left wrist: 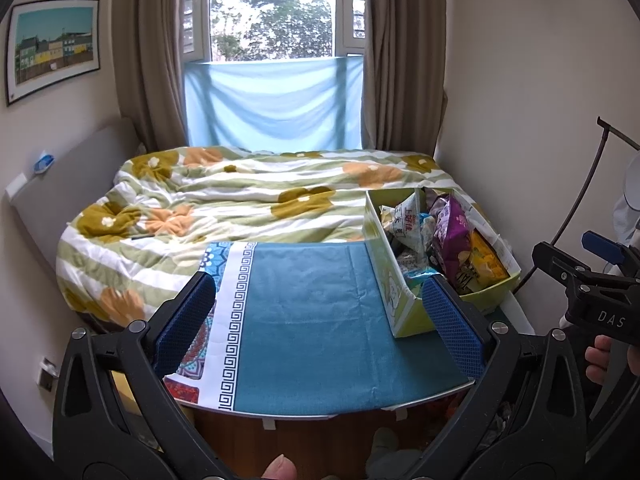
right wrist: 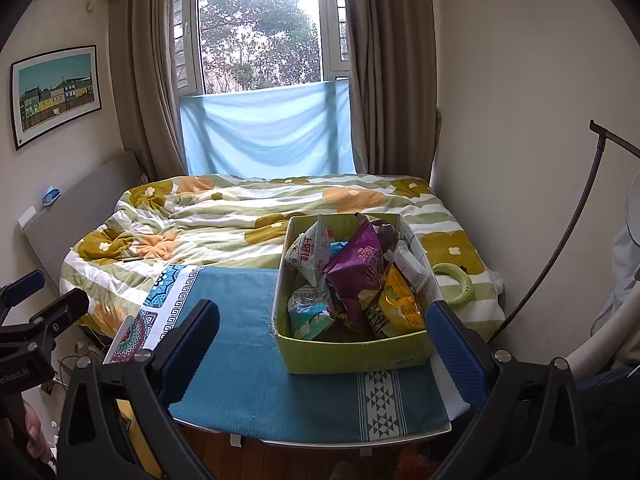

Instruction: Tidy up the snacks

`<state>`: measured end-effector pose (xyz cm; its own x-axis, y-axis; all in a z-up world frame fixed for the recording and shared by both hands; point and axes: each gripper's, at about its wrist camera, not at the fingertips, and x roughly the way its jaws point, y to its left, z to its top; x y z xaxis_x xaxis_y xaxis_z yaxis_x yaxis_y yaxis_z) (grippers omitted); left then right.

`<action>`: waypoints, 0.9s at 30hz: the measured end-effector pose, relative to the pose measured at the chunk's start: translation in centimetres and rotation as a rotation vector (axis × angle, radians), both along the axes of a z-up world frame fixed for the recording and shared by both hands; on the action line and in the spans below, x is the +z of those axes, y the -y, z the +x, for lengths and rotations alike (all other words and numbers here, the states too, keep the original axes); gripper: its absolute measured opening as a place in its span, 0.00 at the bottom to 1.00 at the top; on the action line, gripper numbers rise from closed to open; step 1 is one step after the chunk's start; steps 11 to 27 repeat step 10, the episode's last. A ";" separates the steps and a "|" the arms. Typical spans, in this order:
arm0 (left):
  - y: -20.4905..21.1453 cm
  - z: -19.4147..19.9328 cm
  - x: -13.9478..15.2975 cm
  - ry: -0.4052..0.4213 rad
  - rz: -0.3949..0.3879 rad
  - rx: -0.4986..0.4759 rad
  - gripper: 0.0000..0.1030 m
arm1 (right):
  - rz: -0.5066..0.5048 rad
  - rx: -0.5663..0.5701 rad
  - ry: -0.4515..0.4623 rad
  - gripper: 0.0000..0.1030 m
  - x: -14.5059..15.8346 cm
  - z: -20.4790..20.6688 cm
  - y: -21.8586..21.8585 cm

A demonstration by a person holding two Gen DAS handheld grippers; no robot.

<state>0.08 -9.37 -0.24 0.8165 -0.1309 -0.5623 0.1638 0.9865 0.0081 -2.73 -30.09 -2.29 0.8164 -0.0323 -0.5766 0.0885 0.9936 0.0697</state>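
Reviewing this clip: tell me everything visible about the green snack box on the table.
The green snack box is an open-topped rectangular carton, cardboard by its look, with yellow-green walls and a pale printed side. It stands upright on the teal tablecloth at the table's right side, its far end against the bed quilt. It is crammed with snack bags: a purple bag, a yellow bag and white-blue packets. Neither hand-held gripper touches it.

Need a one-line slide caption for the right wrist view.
Open right gripper hovers before a green box crammed with snack bags on a teal cloth, bed beyond.
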 end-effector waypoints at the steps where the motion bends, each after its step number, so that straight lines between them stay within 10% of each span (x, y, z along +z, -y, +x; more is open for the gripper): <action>1: -0.1 -0.2 0.0 0.005 0.004 0.005 0.99 | 0.001 0.001 0.000 1.00 0.0 0.0 0.0; 27: -0.1 -0.3 0.2 0.041 -0.003 0.003 0.99 | 0.005 0.000 -0.006 1.00 -0.4 0.4 0.0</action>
